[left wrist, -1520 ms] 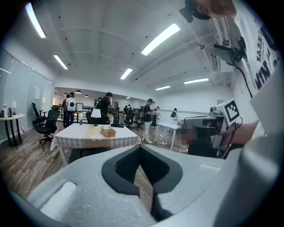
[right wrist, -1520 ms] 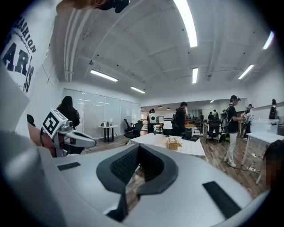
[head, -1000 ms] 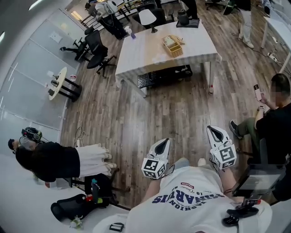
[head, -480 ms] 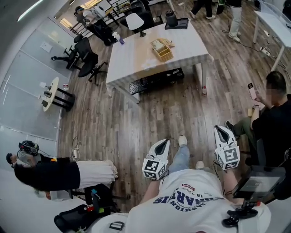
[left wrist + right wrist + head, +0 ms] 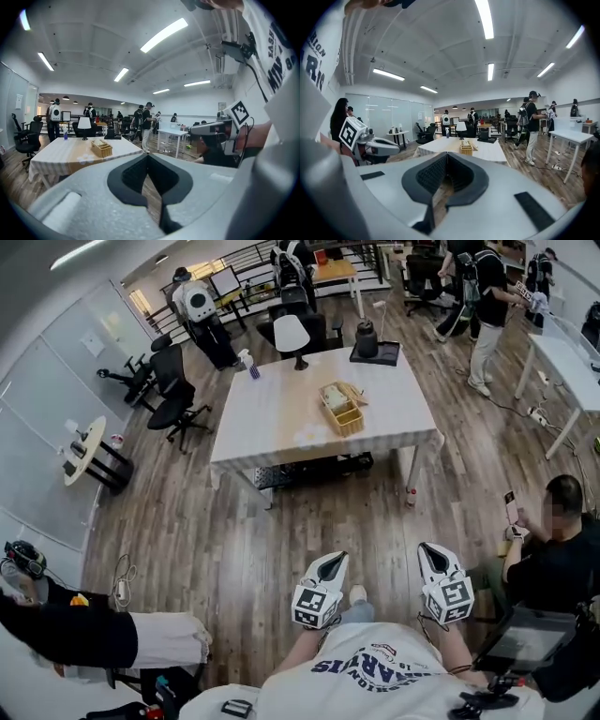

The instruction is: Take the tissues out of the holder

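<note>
A wooden holder (image 5: 342, 409) with pale tissues in it stands on the white table (image 5: 281, 418), far ahead of both grippers. My left gripper (image 5: 335, 560) and right gripper (image 5: 427, 548) are held side by side close to the person's chest, over the wood floor, pointing at the table. Both are shut with nothing between the jaws. The left gripper view has the holder (image 5: 101, 148) small and to the left of its closed tips (image 5: 148, 156). In the right gripper view the holder (image 5: 466, 148) sits just above the closed tips (image 5: 446, 154).
On the table's far side are a white lamp (image 5: 292, 335), a black jug on a dark mat (image 5: 367, 341) and a small bottle (image 5: 251, 365). A person (image 5: 553, 549) sits at the right. Office chairs (image 5: 173, 395) stand left of the table. Another person's legs (image 5: 112, 634) lie at lower left.
The person has stepped across the floor and the view has swung, bringing the table to the middle. Both grippers travelled along with the person, still shut and side by side.
</note>
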The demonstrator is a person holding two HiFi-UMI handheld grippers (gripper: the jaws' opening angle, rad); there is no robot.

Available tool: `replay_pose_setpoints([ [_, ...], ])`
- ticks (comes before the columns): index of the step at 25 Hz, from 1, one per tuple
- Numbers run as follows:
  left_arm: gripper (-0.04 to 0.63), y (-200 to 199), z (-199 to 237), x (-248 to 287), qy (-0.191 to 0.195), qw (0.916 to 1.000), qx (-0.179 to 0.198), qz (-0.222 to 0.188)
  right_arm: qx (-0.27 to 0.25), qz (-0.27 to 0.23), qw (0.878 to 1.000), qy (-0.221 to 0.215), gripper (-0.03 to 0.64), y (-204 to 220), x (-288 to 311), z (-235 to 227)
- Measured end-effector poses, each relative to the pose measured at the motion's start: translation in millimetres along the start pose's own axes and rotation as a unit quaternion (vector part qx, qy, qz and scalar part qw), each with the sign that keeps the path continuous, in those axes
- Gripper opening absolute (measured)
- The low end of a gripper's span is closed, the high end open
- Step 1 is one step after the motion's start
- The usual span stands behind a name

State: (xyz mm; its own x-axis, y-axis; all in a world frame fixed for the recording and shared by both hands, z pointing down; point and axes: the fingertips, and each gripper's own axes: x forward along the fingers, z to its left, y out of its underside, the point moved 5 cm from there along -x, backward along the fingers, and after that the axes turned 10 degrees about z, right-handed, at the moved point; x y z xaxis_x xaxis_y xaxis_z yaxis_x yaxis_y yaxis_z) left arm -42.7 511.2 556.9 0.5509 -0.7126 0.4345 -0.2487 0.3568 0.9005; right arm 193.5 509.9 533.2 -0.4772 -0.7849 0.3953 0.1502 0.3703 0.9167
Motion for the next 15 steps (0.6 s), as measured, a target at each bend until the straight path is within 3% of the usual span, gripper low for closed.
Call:
replay_pose_setpoints([
  [8, 0.005, -21, 85, 42, 0.034, 0.9982, 0.048, -0.010, 0.005, 0.016, 1.000, 0.016, 0.009, -43, 90, 5],
  [15, 0.005, -11, 148, 67, 0.047, 0.9986, 0.024, 0.003, 0.020, 0.038, 0.998, 0.040, 0.008, -46, 134, 4],
])
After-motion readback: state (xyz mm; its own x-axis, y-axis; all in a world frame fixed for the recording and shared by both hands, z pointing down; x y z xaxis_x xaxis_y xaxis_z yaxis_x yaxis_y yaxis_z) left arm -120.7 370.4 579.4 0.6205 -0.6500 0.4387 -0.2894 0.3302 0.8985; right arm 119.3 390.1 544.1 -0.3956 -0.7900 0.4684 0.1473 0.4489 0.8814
